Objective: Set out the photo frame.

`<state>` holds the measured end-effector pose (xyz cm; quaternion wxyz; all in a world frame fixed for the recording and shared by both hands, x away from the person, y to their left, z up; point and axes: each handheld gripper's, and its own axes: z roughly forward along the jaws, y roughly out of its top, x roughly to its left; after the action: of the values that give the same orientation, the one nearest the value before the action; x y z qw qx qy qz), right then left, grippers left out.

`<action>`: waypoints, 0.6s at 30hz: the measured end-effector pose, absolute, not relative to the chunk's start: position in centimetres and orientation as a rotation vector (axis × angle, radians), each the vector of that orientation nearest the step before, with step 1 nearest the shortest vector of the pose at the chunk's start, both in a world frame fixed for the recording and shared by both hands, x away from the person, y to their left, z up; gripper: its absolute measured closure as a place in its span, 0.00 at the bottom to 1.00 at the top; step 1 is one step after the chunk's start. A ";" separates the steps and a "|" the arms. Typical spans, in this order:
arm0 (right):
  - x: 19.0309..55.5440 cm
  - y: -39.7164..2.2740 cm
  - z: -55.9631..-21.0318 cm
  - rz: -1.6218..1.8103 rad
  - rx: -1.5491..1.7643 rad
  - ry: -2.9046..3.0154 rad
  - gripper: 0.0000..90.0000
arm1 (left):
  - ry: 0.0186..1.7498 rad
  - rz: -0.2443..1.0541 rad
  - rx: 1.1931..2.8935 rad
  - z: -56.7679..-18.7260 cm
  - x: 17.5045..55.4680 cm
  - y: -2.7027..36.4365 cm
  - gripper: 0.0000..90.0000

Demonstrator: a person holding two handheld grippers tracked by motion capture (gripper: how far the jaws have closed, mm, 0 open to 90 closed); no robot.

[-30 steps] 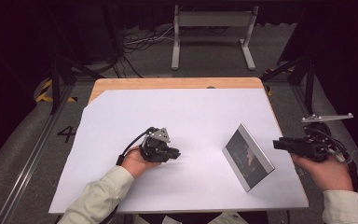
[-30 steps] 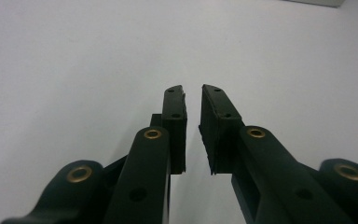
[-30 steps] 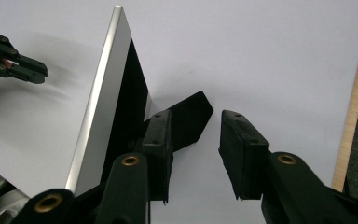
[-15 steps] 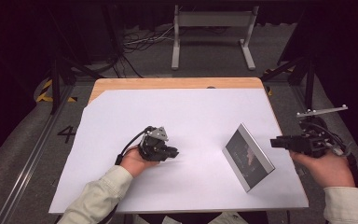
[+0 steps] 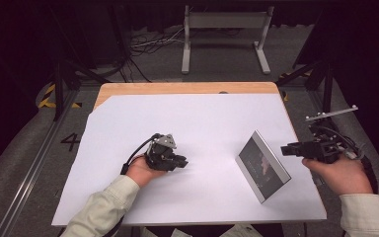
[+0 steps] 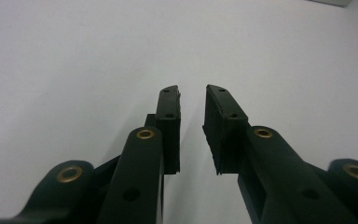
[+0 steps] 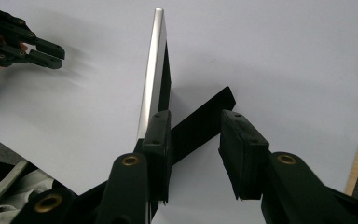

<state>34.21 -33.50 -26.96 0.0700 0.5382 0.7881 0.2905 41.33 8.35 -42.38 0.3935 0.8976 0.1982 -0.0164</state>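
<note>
so the right gripper has backed off to the right and lifted a bit since a second ago, jaws half open with nothing in them; the frame stands alone on its black stand near the table's right edge, so looks like it's just been set up; left gripper sits mid-sheet, its jaws have just been opening, narrow gap, nothing between; loads of bare white paper to the left and far side, but the frame's close to the right and near edges, little room there

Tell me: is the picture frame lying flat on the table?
No, the picture frame stands on edge on the white table, propped by its black stand.
</note>
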 end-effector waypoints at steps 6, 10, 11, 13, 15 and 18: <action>34.3 -32.8 -26.8 0.870 1.609 2.393 0.70 | 0.514 -0.049 2.276 -42.4 41.4 8.6 0.83; 34.3 -32.2 -26.9 0.887 1.605 2.406 0.70 | 0.521 -0.053 2.274 -42.5 41.4 8.7 0.82; 34.3 -32.1 -27.0 0.886 1.602 2.412 0.70 | 0.521 -0.055 2.273 -42.5 41.4 8.7 0.82; 34.3 -31.9 -27.1 0.889 1.604 2.417 0.69 | 0.519 -0.056 2.275 -42.5 41.4 8.7 0.82; 34.4 -31.7 -27.3 0.889 1.604 2.424 0.69 | 0.515 -0.059 2.277 -42.6 41.4 8.6 0.82; 34.4 -31.5 -27.5 0.885 1.612 2.427 0.69 | 0.514 -0.057 2.280 -42.6 41.4 8.6 0.82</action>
<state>34.39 -31.45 -27.46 0.0482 0.5286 0.7962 0.2904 41.42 8.60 -42.58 0.3912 0.8974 0.2025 -0.0226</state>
